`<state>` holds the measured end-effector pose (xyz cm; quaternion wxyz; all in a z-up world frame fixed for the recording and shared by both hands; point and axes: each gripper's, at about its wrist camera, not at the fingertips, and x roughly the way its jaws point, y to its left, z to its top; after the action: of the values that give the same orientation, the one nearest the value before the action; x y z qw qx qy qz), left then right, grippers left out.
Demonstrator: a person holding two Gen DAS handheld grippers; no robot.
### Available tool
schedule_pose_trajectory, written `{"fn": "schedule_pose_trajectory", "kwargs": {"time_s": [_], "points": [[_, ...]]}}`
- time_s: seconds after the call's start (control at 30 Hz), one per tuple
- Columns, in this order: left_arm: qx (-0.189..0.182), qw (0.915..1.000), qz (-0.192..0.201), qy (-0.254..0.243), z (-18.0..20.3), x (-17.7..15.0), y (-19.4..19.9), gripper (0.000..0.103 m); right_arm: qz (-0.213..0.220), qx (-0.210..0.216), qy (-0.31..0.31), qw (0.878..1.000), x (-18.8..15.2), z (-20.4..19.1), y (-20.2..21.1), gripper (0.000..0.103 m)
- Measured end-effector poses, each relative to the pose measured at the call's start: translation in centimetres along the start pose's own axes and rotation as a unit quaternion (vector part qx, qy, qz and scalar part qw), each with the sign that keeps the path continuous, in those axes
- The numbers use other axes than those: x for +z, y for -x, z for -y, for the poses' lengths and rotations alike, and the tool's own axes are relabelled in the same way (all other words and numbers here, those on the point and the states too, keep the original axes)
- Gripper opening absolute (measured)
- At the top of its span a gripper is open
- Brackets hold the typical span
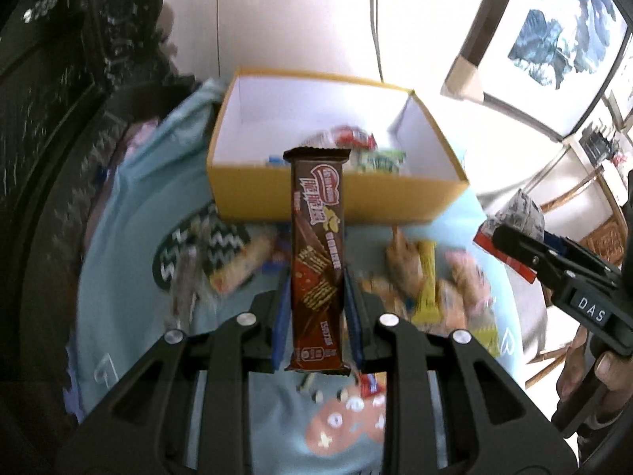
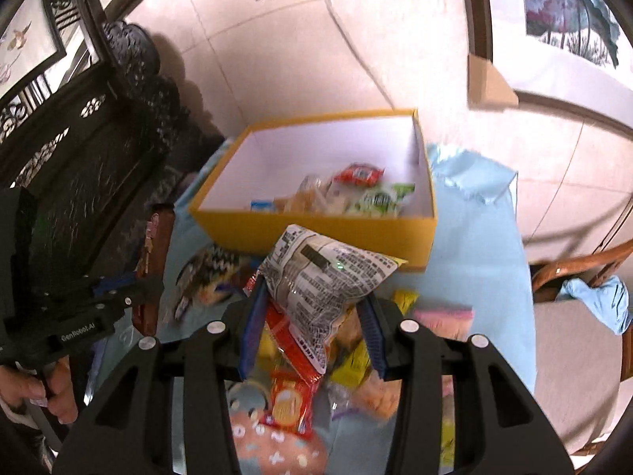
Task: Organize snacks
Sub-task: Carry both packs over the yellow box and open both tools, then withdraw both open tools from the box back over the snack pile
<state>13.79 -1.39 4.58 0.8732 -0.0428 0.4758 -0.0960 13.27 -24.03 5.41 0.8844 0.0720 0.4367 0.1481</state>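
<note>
Box: yellow cardboard box w/ white inside [image 2: 316, 233], lid off, on light-blue cloth [image 2: 478, 253]; sits beyond both tools.
In box: red pouch [image 2: 359, 174], green-white pouch [image 2: 381, 200], pale clear-wrapped bits, small blue pack [image 2: 261, 206], all bunched at near wall; rest of floor bare.
Left gripper [image 1: 316, 293]: blue pads clamped on brown chocolate wafer bar [image 1: 318, 253], bar upright, top end overlapping box's near wall.
Right gripper [image 2: 312, 308]: clamped on silvery-white crinkly bag w/ black print [image 2: 320, 277], held just short of box.
Loose pile: red cracker pack [image 2: 289, 399], yellow sachets [image 2: 352, 364] on cloth under right tool.
Writing: "DAS" on right tool's body in left view; "GenRobot.AI" on left tool's body in right view; bar + bag text too small to read.
</note>
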Motion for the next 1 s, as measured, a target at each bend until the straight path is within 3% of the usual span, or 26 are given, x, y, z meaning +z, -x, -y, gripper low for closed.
{"fn": "schedule_pose_trajectory", "kwargs": {"time_s": [0.27,0.53,0.57,0.63,0.9,1.0], "points": [[0.015,0.9991,0.038,0.008,-0.9,6.0,-1.5,0.025,0.031,-0.013,-0.004,0.999,5.1,1.3,-2.0,0.045],[0.006,0.9999,0.014,0.006,-0.2,12.1,-8.0,0.028,0.007,-0.027,-0.04,0.999,9.1,3.3,-8.9,0.048],[-0.002,0.9998,0.012,0.016,-0.2,12.6,-8.9,0.056,-0.007,-0.032,-0.047,0.998,9.3,3.5,-10.4,0.053],[0.01,0.9993,0.008,0.035,-0.3,13.0,-10.3,0.101,-0.044,-0.051,-0.059,0.996,9.2,4.1,-12.6,0.062],[0.017,0.9986,-0.016,0.048,-1.1,10.3,-11.5,0.101,-0.05,-0.034,-0.095,0.994,6.0,5.5,-12.5,0.063],[0.017,0.9979,-0.018,0.06,-1.8,9.0,-10.6,0.101,-0.033,-0.031,-0.091,0.995,5.2,5.5,-10.9,0.063]]}}
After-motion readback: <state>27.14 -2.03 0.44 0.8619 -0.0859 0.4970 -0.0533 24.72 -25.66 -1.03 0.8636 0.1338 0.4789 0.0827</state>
